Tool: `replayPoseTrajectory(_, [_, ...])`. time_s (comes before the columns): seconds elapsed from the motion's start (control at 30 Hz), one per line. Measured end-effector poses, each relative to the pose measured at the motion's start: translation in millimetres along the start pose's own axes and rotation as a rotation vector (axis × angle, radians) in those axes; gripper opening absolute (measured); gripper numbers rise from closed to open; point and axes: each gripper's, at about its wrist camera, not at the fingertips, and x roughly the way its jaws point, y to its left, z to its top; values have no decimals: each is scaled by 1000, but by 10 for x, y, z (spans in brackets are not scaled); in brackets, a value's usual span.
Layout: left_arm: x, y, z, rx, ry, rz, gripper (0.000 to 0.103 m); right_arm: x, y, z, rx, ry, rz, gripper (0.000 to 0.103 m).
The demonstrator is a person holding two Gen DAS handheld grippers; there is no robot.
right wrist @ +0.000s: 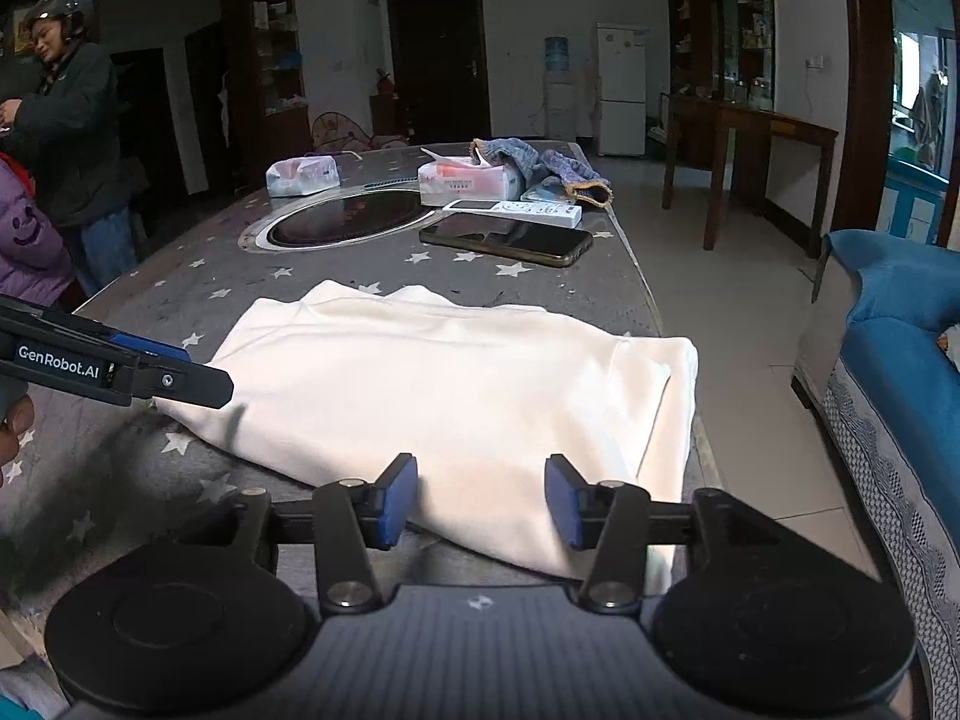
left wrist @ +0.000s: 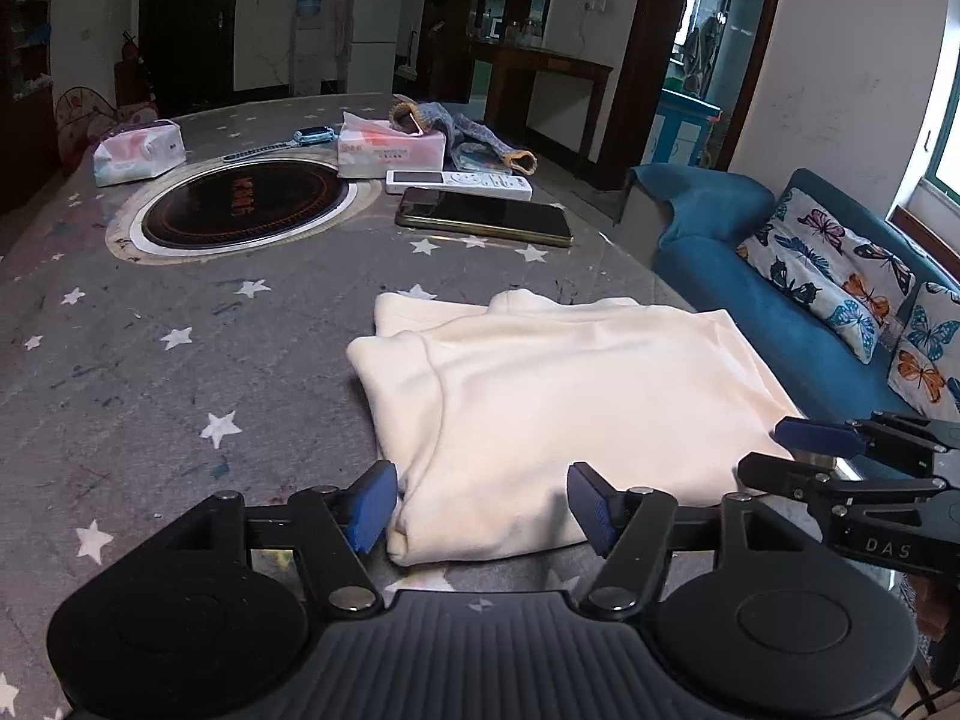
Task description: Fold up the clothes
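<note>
A cream garment (left wrist: 570, 396) lies folded into a rough rectangle on the grey star-patterned table (left wrist: 150, 360). My left gripper (left wrist: 483, 507) is open at the garment's near left corner, its blue pads on either side of the cloth edge with nothing clamped. In the right wrist view the same garment (right wrist: 456, 396) spreads across the table's near right part, one edge at the table's side. My right gripper (right wrist: 480, 501) is open over the garment's near edge, holding nothing. The right gripper (left wrist: 840, 450) shows at the far right of the left wrist view.
Farther back on the table lie a black phone (left wrist: 486, 217), a white remote (left wrist: 459, 183), a tissue box (left wrist: 390, 147), a wipes pack (left wrist: 139, 151), a knitted item (left wrist: 474, 135) and a round inset hob (left wrist: 246, 204). A blue sofa (left wrist: 798, 312) stands right. Two people (right wrist: 60, 138) stand left.
</note>
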Motion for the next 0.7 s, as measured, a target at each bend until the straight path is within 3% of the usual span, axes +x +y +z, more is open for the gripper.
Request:
replayPoseTrajectory(0.47, [-270,47,-171,16,-42,37,102,-183,258,-82,35,-28,-45,78])
replayPoseTrajectory(0.7, [-374,57,-245,26,-58,55,103,-251,390,-120,40,-39,-30,88])
